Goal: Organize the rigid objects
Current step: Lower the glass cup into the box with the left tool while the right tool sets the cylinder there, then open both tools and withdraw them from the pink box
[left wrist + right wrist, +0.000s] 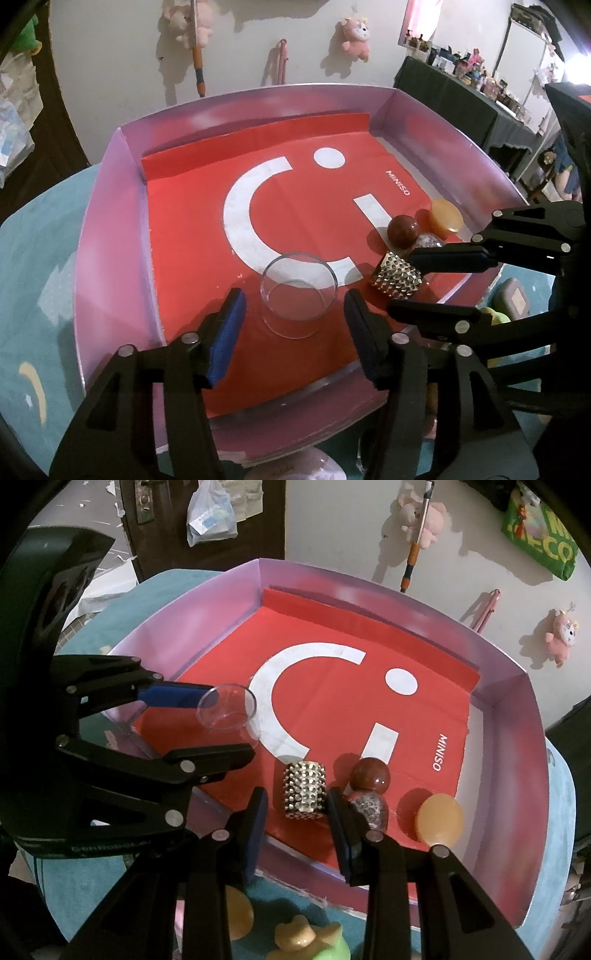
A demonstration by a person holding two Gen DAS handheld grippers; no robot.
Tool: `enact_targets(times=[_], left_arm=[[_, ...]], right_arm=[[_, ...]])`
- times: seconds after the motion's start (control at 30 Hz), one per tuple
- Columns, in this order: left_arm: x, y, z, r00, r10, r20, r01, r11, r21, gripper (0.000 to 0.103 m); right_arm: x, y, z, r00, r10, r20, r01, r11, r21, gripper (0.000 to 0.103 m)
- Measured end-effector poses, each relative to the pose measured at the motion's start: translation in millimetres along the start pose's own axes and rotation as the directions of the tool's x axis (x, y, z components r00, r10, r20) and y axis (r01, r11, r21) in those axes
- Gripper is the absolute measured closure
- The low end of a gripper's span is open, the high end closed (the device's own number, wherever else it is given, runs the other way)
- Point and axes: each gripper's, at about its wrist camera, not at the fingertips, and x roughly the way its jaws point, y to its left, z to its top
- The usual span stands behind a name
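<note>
The left gripper (293, 308) stood spread around the clear glass cup (298, 294), which sat upright on the red liner (192, 240) near the front of the purple tray (110, 206), and its blue pads (229, 332) were clear of the glass on both sides. Over on the right, the right gripper (297, 808) bracketed the studded silver cylinder (304, 788), jaws narrowly parted with the pads not visibly pressing it. Just beside it lay a brown ball (370, 773), a speckled ball (371, 808) and an orange disc (439, 818), bunched in the tray's corner.
</note>
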Motion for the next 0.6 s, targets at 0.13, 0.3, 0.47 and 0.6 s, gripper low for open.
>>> enact_targets(times=[0.13, 0.3, 0.47, 0.6], left_arm=[[-6.4, -1.7, 0.4, 1.000, 0.003, 0.022, -0.003, 1.000, 0.000, 0.043], [-20.2, -5.6, -0.2, 0.998, 0.018, 0.057, -0.018, 1.000, 0.004, 0.039], [-44.5, -6.1, -3.5, 0.991, 0.051, 0.123, -0.048, 0.999, -0.024, 0.029], [-75.3, -5.7, -11.4, 0.976, 0.079, 0.204, -0.065, 0.995, -0.071, 0.027]], right_arm=[[-6.2, -2.0, -0.1, 1.000, -0.012, 0.012, 0.012, 1.000, 0.005, 0.061], [-22.0, -7.3, -1.4, 0.999, -0.023, 0.039, 0.023, 0.999, 0.022, 0.058], [-49.6, -9.8, -4.9, 0.995, -0.042, 0.088, 0.038, 0.998, 0.044, 0.051], [-79.0, -9.6, -12.8, 0.988, -0.058, 0.142, 0.050, 0.997, 0.058, 0.047]])
